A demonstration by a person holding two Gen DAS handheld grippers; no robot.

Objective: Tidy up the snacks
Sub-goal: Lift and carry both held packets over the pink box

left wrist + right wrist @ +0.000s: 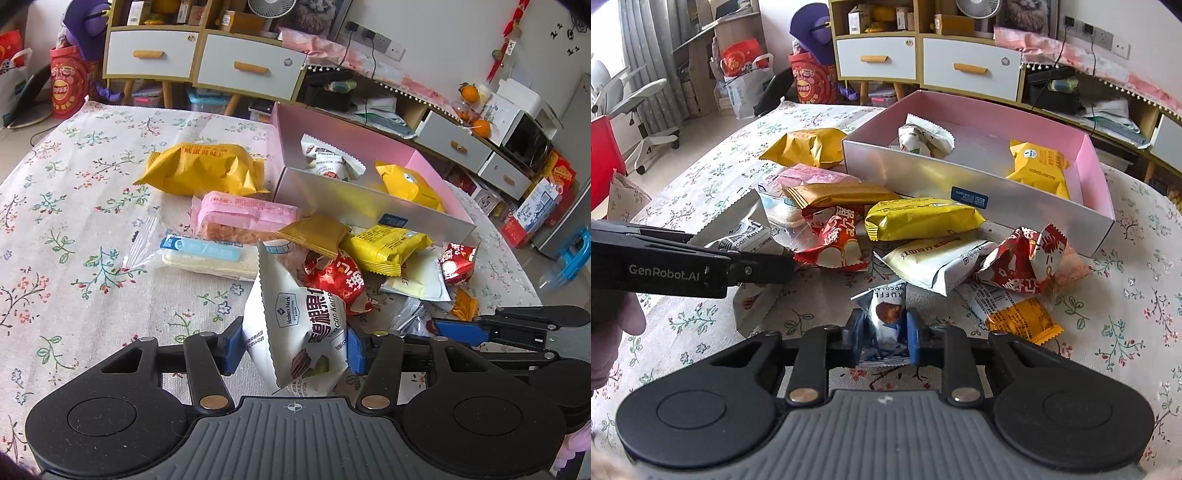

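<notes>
Truffle packet [886,325] label (partly clamped) unreadable

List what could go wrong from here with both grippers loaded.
The left gripper pinches the white pecan packet low down; its top may flop and snag the box wall. The right gripper holds the small truffle packet, which could slip. Both heading for the box may collide.

Yellow-framed cabinet [931,55] with white drawers against a pale wall [443,33].
</notes>
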